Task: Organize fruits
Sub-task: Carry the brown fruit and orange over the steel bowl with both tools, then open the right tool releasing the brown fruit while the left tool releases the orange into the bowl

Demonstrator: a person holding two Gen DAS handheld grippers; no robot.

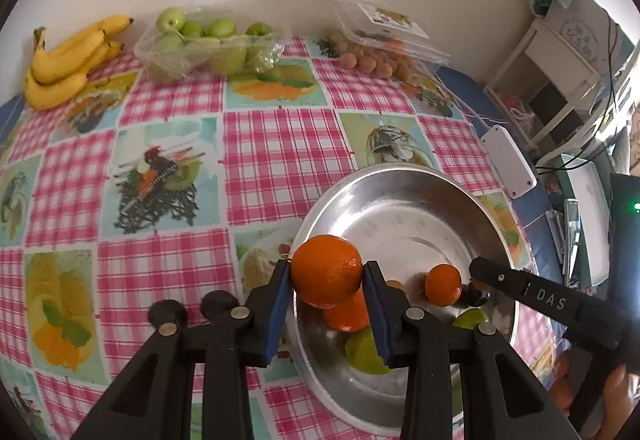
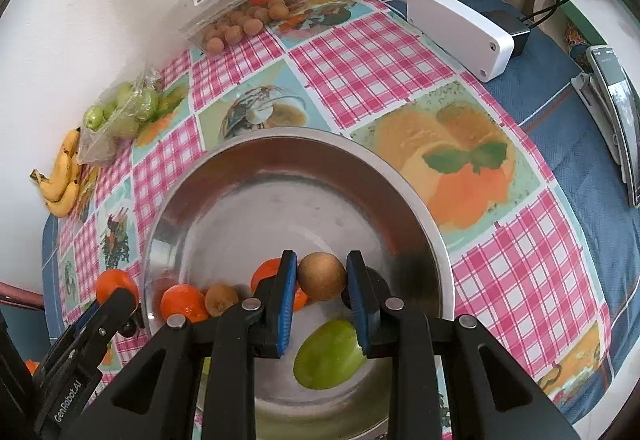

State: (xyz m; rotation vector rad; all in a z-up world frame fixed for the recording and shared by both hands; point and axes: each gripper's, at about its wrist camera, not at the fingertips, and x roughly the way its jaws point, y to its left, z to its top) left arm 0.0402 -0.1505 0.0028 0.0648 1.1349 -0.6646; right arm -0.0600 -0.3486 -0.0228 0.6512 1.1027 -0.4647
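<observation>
Orange point(image 1: 326, 269) in left claw point(image 1: 327, 276) over bowl point(image 1: 400, 176)

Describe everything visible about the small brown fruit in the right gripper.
The small brown fruit is round, tan and matte, with a finely rough skin, like a longan. The right gripper is shut on it, a blue pad pressing each side. It hangs above the steel bowl, over a green fruit; nothing else touches it.

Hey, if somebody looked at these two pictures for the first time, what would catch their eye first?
Probably the bright orange clamped in the left gripper at the near rim of the steel bowl, and the small brown round fruit pinched in the right gripper over the same bowl. The pink checked tablecloth fills everything around them.
</observation>
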